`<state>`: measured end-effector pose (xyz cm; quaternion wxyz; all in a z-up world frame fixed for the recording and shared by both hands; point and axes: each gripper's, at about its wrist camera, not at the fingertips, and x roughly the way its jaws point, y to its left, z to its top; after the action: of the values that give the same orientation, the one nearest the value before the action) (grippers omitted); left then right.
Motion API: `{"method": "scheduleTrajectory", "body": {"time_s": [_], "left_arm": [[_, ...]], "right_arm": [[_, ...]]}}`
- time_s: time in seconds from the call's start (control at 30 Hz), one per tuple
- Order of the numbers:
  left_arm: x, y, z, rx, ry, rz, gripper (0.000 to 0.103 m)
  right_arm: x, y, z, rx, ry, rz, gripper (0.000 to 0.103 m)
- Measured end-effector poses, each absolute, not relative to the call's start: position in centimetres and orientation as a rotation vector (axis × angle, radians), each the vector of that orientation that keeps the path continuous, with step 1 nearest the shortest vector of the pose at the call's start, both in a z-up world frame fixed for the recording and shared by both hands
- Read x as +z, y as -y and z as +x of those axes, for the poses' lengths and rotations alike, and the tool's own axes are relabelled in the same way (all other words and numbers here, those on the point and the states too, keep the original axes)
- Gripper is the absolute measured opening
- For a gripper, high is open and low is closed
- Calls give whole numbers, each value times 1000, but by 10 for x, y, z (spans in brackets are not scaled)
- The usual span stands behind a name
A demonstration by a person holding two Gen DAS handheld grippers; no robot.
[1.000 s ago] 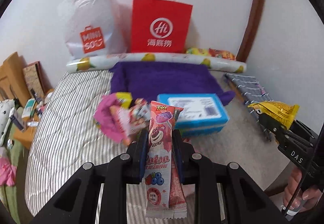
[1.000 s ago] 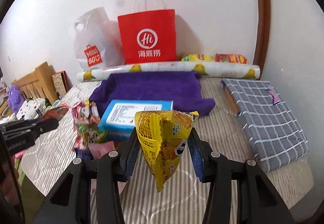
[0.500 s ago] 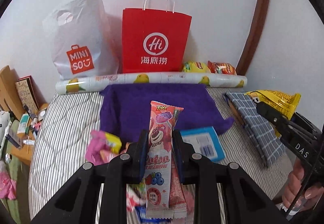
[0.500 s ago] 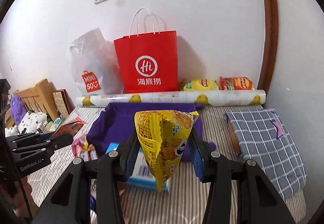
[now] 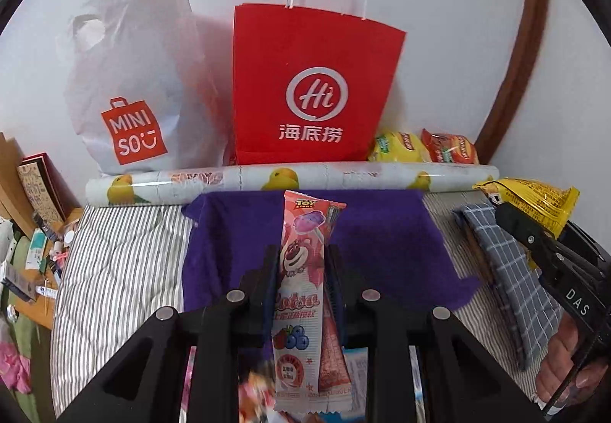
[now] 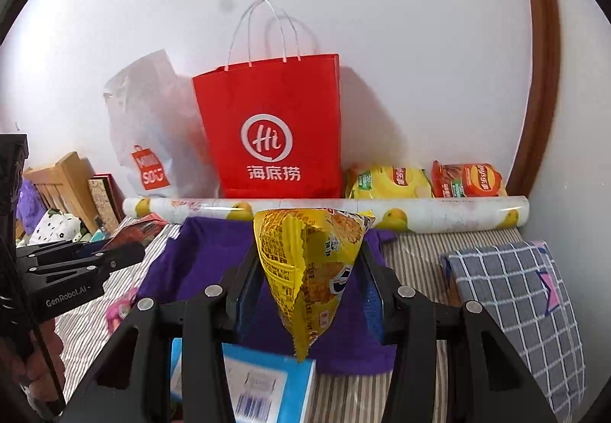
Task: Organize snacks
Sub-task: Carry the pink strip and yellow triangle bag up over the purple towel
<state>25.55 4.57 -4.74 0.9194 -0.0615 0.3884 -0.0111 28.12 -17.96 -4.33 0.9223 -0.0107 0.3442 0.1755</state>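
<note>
Snacks sit in both your tools: your left gripper [image 5: 299, 262] clamps a long pink lollipop packet [image 5: 303, 293], your right gripper [image 6: 309, 270] squeezes a crinkled yellow foil snack bag [image 6: 309, 270], both above the purple towel [image 5: 382, 239] on the striped bed [image 5: 114, 270].

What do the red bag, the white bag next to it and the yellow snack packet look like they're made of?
Red bag: likely matte paper, with crisp folds and twisted cord handles.
White bag: probably thin plastic, translucent and crumpled, with a punched handle hole.
Yellow snack packet: seemingly glossy plastic film, with a serrated seal edge.
</note>
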Motion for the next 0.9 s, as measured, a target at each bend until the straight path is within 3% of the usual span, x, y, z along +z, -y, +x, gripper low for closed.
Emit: {"method": "scheduleTrajectory", "body": {"time_s": [0.37,0.9], "left_arm": [[-71,-59,326,-26,-830,-130,23],[-139,-74,369,15,-974,-145,23]], "right_arm": [[-69,172,357,319,-713,-28,46],[-160,169,402,302,-903,-24,46]]}}
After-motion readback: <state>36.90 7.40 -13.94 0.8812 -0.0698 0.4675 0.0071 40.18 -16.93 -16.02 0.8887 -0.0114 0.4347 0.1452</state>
